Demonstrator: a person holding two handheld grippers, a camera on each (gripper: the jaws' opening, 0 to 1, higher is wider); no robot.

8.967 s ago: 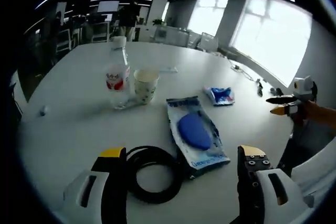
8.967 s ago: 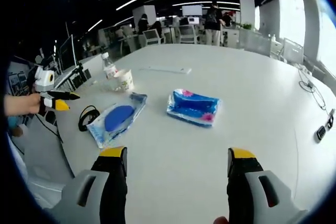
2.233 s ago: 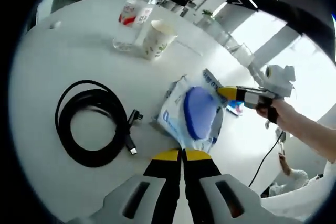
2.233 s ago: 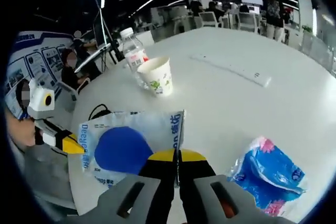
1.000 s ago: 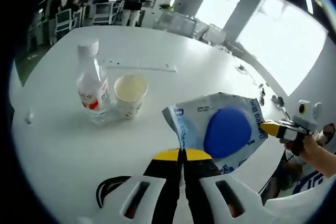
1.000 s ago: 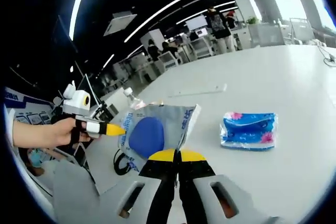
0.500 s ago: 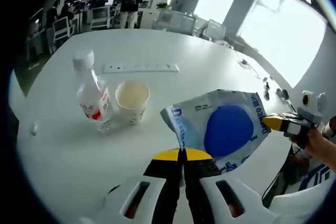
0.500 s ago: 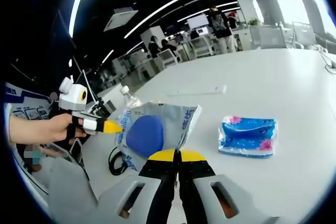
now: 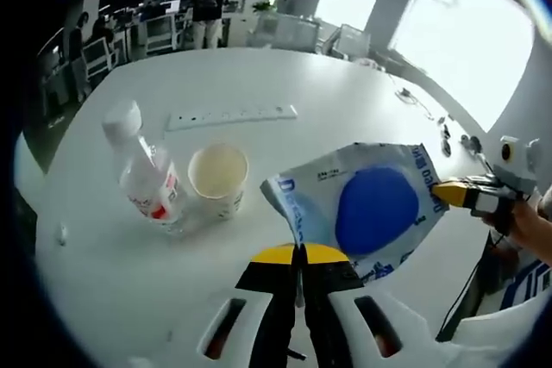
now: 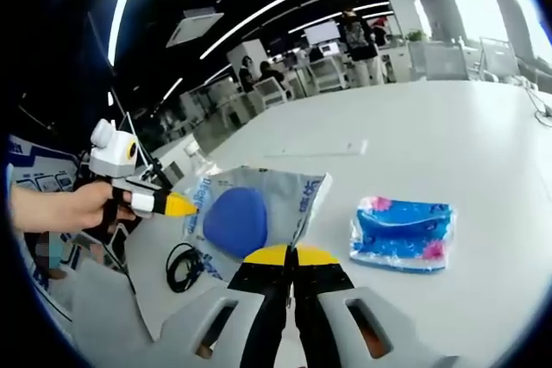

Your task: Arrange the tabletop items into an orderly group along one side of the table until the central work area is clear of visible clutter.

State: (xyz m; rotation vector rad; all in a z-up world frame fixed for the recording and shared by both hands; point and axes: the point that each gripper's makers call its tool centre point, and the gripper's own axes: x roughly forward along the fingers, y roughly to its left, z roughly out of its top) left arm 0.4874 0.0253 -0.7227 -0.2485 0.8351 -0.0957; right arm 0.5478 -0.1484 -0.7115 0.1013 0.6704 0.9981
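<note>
Left gripper view: the left gripper is pressed together on the near edge of the clear pouch w/ a blue disc inside, held up off the white table. The pouch runs away from the jaws toward the view's right, where its far corner is pinched by the right gripper. Below and to the view's left, a water bottle and paper cup stand just beside each other; a white power strip lies beyond them.

Right gripper view: the right gripper is closed on the pouch's near edge; the left gripper is seen gripping the far end, toward the view's left. So the pouch is stretched btwn both tools, long axis running gripper to gripper. A blue tissue pack lies on the table right of the jaws, apart from the pouch; a coiled black cable lies below the pouch. Judged: the set-down spot by bottle and cup is nearer the left gripper, so that side should lead.
</note>
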